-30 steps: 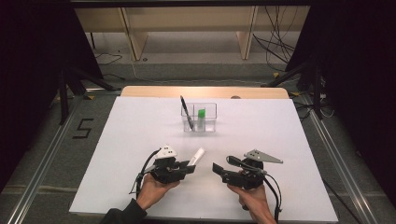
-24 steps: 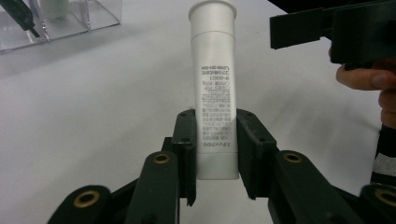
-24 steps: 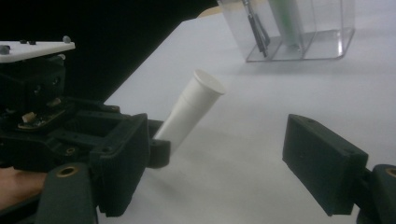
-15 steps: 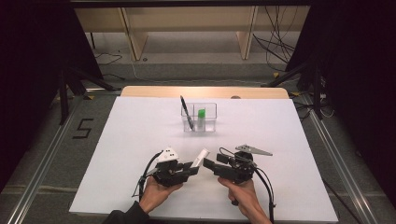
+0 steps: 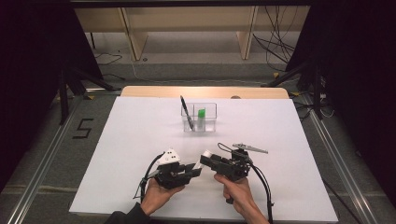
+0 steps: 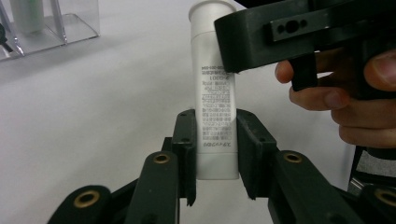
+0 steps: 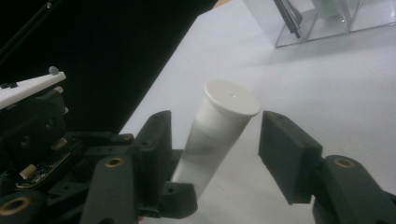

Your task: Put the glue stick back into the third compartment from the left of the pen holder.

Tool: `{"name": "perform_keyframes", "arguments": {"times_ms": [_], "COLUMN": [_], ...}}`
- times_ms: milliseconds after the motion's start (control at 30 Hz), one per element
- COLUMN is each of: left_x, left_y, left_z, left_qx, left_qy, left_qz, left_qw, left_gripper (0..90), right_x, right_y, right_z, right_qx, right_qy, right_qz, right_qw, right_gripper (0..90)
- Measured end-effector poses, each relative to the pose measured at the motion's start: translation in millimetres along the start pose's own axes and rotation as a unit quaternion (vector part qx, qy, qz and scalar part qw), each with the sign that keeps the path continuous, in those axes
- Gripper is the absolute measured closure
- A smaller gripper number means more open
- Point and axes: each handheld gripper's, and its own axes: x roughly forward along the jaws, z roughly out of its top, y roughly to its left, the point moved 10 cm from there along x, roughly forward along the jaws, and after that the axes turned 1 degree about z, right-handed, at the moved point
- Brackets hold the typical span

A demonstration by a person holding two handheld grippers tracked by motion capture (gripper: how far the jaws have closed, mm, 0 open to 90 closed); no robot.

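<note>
- Near the table's front edge, the left gripper [image 6: 215, 154] clamps the base of a white plastic printed tube [image 6: 215, 107], presenting its cap.
- The right gripper [image 7: 212, 149], its jaws just closing, straddles that cap without touching it yet, apparently to unscrew it.

White tube clamped at its base between two black jaws

The left gripper [image 6: 217, 154] pinches the flat lower end of a white plastic tube with small printed text [image 6: 214, 93], which stands upright above the white table surface [image 6: 93, 116]. The other black gripper [image 6: 299, 32], held by a hand [image 6: 355, 93], crosses the tube's cap end from the right. A clear plastic compartment box [image 6: 51, 28] sits at top left.
</note>
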Motion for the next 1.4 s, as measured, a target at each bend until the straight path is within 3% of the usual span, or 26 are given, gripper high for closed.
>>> {"name": "perform_keyframes", "arguments": {"times_ms": [233,733,833,933,1100,1200,1400], "left_x": [-0.1,-0.4,0.7,2.1,-0.8,-4.4,-13.5], "left_y": [-2.4,-4.3,-4.3,-5.6,-3.2,0.9,16.4], "left_z": [0.5,1.4,-0.6,-1.7,-0.9,-1.5,-3.1], "left_qx": [0.003,0.017,0.024,0.021,0.024,0.027,0.027], "left_qy": [-0.002,-0.011,-0.002,0.004,0.007,0.009,0.006], "left_qz": [-0.004,-0.005,-0.009,-0.022,-0.017,-0.017,0.003], "left_qw": [1.0000,0.9998,0.9997,0.9995,0.9995,0.9994,0.9996], "left_gripper": [70.7,70.4,69.4,54.9,34.6,29.4,26.3], "right_x": [1.8,-0.3,-1.1,-2.6,-8.8,-12.8,-20.5], "right_y": [-0.3,4.7,7.5,8.6,5.5,2.8,-0.9], "right_z": [-0.7,2.0,2.1,2.6,9.4,13.7,23.0], "right_qx": [0.017,0.023,0.021,0.008,0.005,-0.003,-0.014], "right_qy": [0.000,-0.006,-0.005,-0.008,-0.020,-0.028,-0.040], "right_qz": [0.010,0.034,0.045,0.045,0.041,0.034,0.021], "right_qw": [0.9998,0.9991,0.9988,0.9989,0.9989,0.9990,0.9989], "right_gripper": [55.6,65.2,67.1,67.4,67.4,67.4,67.4]}}
